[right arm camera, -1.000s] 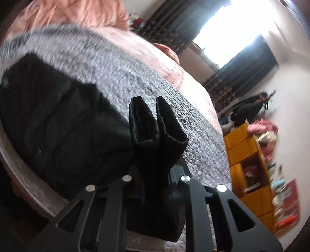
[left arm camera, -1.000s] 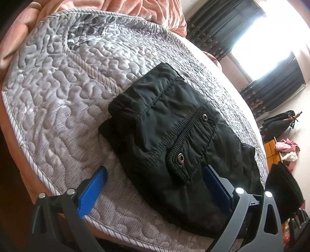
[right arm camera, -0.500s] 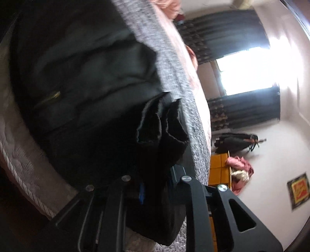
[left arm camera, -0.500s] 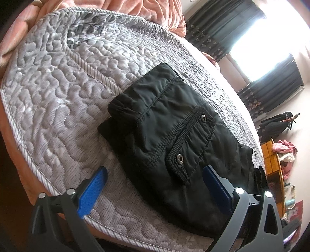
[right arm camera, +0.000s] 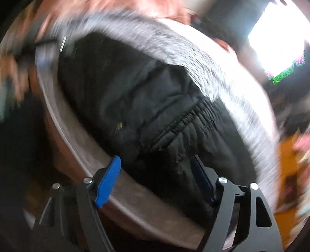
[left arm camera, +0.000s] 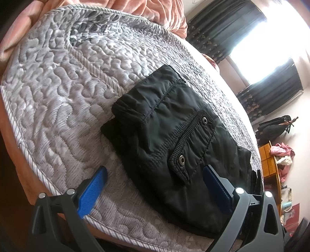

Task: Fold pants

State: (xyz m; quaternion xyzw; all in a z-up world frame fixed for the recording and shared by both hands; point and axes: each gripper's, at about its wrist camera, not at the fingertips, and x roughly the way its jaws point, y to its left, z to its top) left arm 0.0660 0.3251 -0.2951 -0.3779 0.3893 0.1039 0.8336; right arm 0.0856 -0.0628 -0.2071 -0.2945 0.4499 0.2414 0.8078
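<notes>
The black pants [left arm camera: 174, 139] lie folded into a compact bundle on the grey quilted mattress [left arm camera: 58, 87], pocket flap with two snaps facing up. My left gripper [left arm camera: 155, 184] is open and empty, hovering at the bundle's near edge with its blue pads on either side. In the right wrist view, which is blurred by motion, the pants [right arm camera: 145, 116] lie on the mattress [right arm camera: 222, 67], and my right gripper [right arm camera: 157, 178] is open and empty just in front of them.
A pink duvet [left arm camera: 155, 9] is bunched at the far end of the bed. Dark curtains [left arm camera: 271, 93] frame a bright window. A wooden shelf [left arm camera: 269, 160] with clothes stands at the right. The mattress edge [left arm camera: 34, 166] lies close to my left gripper.
My right gripper has let go of the pant leg fold it held, opened, and swung quickly. The fold now rests on the bundle. The left gripper has barely moved.
</notes>
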